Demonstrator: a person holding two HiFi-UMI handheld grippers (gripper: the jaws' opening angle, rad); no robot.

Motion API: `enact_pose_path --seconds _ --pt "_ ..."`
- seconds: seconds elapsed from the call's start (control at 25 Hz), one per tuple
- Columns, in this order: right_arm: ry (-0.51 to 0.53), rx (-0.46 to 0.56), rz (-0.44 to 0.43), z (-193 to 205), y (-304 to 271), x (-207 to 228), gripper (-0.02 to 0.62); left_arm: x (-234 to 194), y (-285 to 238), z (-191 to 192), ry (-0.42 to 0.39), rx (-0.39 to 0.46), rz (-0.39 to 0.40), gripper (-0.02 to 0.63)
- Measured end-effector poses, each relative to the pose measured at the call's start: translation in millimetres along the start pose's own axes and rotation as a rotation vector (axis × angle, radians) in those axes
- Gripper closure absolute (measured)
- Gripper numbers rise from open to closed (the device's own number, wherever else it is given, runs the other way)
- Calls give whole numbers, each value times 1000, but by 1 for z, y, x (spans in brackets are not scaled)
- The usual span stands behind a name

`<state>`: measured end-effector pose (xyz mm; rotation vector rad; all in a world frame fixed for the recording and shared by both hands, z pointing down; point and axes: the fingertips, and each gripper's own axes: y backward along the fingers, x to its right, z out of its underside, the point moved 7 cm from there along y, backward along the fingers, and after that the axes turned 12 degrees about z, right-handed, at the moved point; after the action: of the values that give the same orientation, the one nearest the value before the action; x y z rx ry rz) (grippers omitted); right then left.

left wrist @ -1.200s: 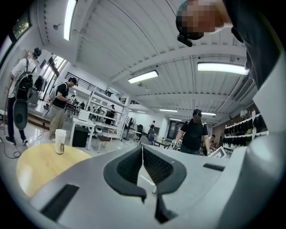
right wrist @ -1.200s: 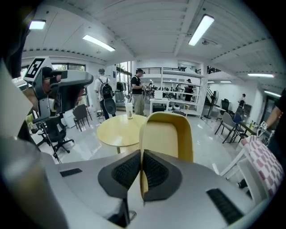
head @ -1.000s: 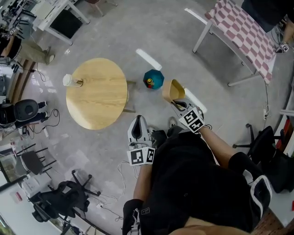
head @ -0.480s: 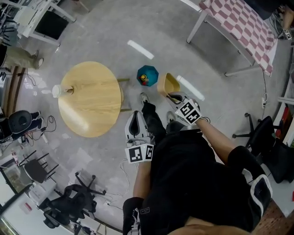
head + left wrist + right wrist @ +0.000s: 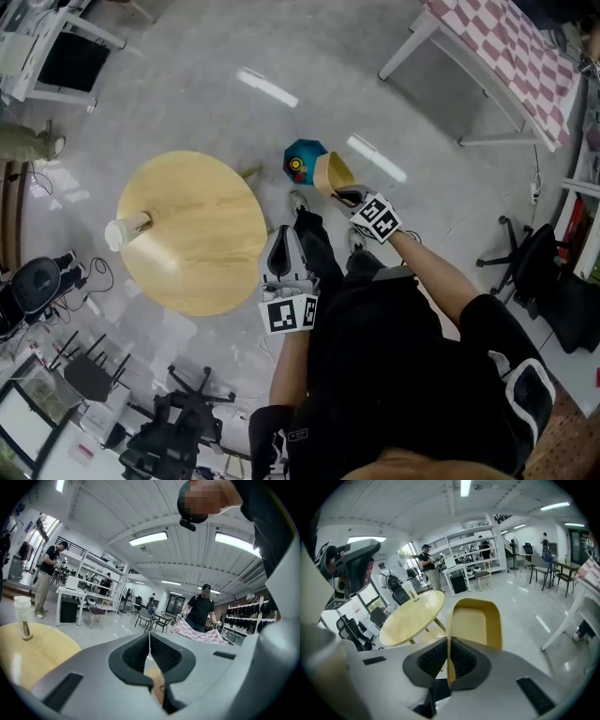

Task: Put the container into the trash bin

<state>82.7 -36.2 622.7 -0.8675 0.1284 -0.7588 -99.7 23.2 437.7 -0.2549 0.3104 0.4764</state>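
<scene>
My right gripper [image 5: 347,195] is shut on the wall of a yellow plastic container [image 5: 330,174], holding it just right of the teal trash bin [image 5: 305,161] on the floor. In the right gripper view the container [image 5: 476,623] stands up out of the right gripper [image 5: 449,656], its thin wall pinched between the pads. My left gripper [image 5: 281,255] hangs lower left of it, near the round wooden table [image 5: 187,234], shut with nothing in it. In the left gripper view the left gripper [image 5: 150,644] has its pads together.
A clear plastic cup [image 5: 120,232] stands at the table's left edge. A table with a checked cloth [image 5: 506,56] is at the upper right, with office chairs [image 5: 525,262] to the right. My leg and shoe [image 5: 298,202] are beside the bin. People stand in the background [image 5: 202,609].
Both grippers have moved forward and down. The yellow container in the right gripper now sits closer to the teal bin. The table has shifted nearer to the left gripper.
</scene>
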Motion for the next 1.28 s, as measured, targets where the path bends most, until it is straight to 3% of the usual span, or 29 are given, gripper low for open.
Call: enact_pose_path --seconds 0.28,0.48,0.64,1.04,1.28 --pt "-157 -111 -20 26 -108 35 557 -56 -51 11 45 -37 14 591" --pt "-285 -169 -46 58 -188 58 557 -92 -83 38 71 -72 24 591" --pt "-374 -204 -18 86 -232 77 555 -110 -103 60 93 -97 25 591" --pt "-478 -276 29 133 -302 99 555 -129 -124 100 144 -152 17 591" --pt "-526 -259 41 142 -319 104 549 -139 -131 106 161 -149 6 591"
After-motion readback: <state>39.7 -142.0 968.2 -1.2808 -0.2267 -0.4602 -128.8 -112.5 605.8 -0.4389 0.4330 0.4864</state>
